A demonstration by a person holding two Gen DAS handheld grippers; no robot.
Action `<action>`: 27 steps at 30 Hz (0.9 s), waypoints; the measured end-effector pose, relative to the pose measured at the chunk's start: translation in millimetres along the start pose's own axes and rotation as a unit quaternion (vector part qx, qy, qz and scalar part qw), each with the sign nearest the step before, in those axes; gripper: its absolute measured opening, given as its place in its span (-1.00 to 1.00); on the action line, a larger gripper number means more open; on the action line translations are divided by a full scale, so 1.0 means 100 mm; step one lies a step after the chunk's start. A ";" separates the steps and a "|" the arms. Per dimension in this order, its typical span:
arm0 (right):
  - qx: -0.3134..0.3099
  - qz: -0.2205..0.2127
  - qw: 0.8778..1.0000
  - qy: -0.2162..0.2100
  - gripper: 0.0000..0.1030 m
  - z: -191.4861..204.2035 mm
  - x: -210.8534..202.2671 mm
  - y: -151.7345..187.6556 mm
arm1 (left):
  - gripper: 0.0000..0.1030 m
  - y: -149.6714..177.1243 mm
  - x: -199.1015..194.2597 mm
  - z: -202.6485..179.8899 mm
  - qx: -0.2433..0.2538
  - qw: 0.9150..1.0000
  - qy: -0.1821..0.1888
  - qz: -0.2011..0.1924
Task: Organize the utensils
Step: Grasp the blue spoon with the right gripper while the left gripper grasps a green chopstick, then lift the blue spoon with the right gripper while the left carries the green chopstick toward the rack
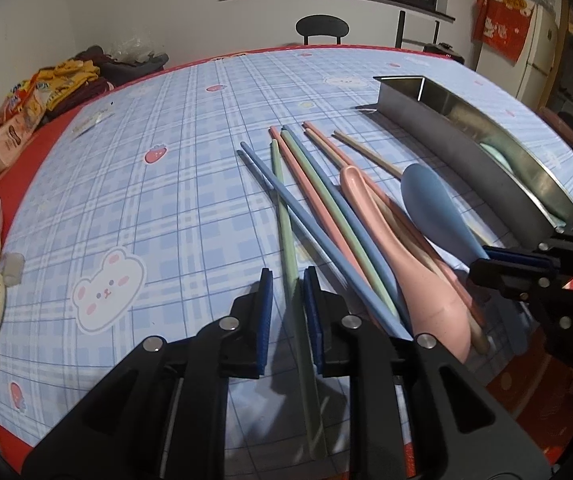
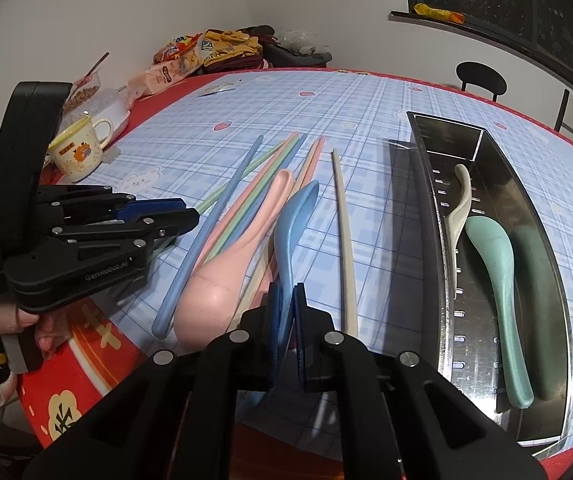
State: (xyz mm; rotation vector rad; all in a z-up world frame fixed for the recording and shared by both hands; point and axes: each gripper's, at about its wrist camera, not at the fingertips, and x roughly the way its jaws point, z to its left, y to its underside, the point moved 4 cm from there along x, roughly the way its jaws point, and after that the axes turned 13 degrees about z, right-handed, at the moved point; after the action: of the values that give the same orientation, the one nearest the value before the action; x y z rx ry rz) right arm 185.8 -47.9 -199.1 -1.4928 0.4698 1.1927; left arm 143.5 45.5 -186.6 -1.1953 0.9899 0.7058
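Several pastel chopsticks and two spoons lie in a pile on the checked tablecloth. My left gripper (image 1: pixel 288 278) is open, its jaws on either side of a green chopstick (image 1: pixel 282 196) without touching it. My right gripper (image 2: pixel 286 292) is shut on the handle of the blue spoon (image 2: pixel 296 216), which also shows in the left wrist view (image 1: pixel 432 204). The pink spoon (image 2: pixel 226 264) lies just left of it, over the chopsticks. A beige chopstick (image 2: pixel 344 232) lies alone to the right. The steel utensil tray (image 2: pixel 442 152) holds a green spoon (image 2: pixel 494 264) and a white spoon (image 2: pixel 458 204).
A cartoon mug (image 2: pixel 78 152) stands at the table's left edge by a white container (image 2: pixel 106 108). Snack bags (image 2: pixel 182 60) and clothes fill the far corner. A black chair (image 2: pixel 480 78) stands behind the table. The red table edge (image 2: pixel 86 360) is near me.
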 end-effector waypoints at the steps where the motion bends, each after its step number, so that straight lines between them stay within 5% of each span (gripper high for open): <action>1: 0.000 0.000 1.000 -0.002 -0.85 0.00 0.00 0.00 | -0.60 0.00 0.00 -0.01 0.002 1.000 -0.004 0.000; 10: 0.002 -0.004 1.000 -0.009 -0.85 0.00 -0.02 0.01 | -0.60 -0.01 0.01 -0.04 0.008 1.000 -0.019 -0.001; 13: 0.002 -0.004 1.000 -0.009 -0.85 0.00 -0.02 0.01 | -0.79 -0.01 0.00 -0.04 0.010 1.000 -0.018 -0.003; 27: 0.004 -0.008 1.000 -0.011 -0.85 -0.02 -0.04 0.01 | -0.80 0.05 -0.16 0.35 -0.091 0.995 -0.002 -0.045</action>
State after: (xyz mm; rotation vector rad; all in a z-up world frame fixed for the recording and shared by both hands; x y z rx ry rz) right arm 184.3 -50.8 -196.4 -1.4717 0.4466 1.1925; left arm 141.0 80.9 -171.9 -1.3875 0.8780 0.7379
